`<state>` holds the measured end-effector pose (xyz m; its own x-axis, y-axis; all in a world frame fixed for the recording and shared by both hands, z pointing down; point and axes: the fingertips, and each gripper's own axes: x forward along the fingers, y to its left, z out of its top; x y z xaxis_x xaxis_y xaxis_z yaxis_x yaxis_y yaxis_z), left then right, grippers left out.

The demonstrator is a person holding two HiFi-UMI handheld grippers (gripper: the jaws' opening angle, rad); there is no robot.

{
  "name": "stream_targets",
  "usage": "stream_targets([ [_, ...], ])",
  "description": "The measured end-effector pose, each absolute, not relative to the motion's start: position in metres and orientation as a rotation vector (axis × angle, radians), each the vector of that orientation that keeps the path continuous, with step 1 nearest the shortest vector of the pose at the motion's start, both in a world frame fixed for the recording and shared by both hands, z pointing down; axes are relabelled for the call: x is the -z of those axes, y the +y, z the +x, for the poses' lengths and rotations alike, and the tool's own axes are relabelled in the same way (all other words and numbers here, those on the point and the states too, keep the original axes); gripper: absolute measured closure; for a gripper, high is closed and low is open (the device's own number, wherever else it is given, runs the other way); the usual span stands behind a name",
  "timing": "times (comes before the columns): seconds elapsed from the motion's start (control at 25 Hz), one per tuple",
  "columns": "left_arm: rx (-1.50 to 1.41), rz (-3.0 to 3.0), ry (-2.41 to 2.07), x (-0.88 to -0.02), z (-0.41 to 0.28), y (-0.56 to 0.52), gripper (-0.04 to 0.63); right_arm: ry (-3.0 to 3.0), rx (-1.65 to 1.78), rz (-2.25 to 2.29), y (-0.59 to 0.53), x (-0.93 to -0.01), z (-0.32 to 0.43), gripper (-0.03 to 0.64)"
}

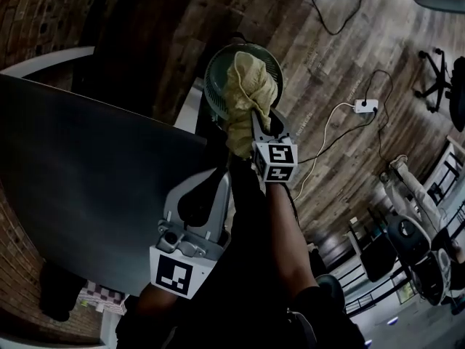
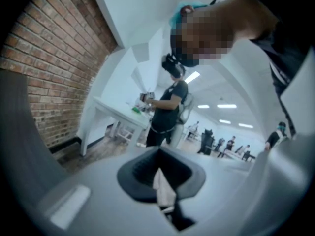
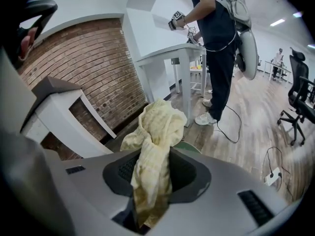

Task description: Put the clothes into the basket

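A pale yellow cloth (image 1: 248, 93) hangs bunched from my right gripper (image 1: 254, 122), right over the round green basket (image 1: 218, 67) on the floor. In the right gripper view the cloth (image 3: 152, 151) is pinched between the dark pads of the right gripper (image 3: 152, 178), with a sliver of basket rim (image 3: 191, 147) behind it. My left gripper (image 1: 211, 184) hovers lower, over the edge of the dark table (image 1: 87, 166). In the left gripper view the left gripper (image 2: 160, 176) looks shut; a thin pale strip (image 2: 163, 188) shows between its pads, and I cannot tell what it is.
A white power strip (image 1: 365, 107) with its cable lies on the wood floor right of the basket. Office chairs (image 1: 437, 71) stand further right. A person (image 3: 220, 48) stands by a white table (image 3: 170, 58) beyond the basket. A brick wall (image 3: 93, 63) runs along the left.
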<state>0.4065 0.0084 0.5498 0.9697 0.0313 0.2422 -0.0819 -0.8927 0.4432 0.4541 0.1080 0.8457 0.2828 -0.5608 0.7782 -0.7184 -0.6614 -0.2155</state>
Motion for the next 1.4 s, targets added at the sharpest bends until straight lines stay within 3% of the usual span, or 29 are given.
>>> stream_targets([
  [0.32,-0.359,2.617,-0.010,-0.561,0.405,0.013,0.594,-1.068,-1.476,2.373,0.108,-0.917,0.460,0.494],
  [0.52,-0.383,2.584,-0.012,-0.574,0.403,0.014,0.594,-1.015,-1.540,2.272,0.114,-0.959,0.459,0.449],
  [0.92,-0.387,2.564,-0.016,-0.580,0.406,0.010,0.594,-0.976,-1.596,2.253,0.104,-0.971,0.469,0.451],
  [1.12,-0.353,2.577,-0.023,-0.571,0.404,0.012,0.594,-0.980,-1.570,2.309,0.103,-0.953,0.472,0.566],
  [1.4,-0.295,2.591,-0.081,-0.536,0.396,0.030,0.594,-1.072,-1.522,2.312,0.110,-0.896,0.464,0.611],
])
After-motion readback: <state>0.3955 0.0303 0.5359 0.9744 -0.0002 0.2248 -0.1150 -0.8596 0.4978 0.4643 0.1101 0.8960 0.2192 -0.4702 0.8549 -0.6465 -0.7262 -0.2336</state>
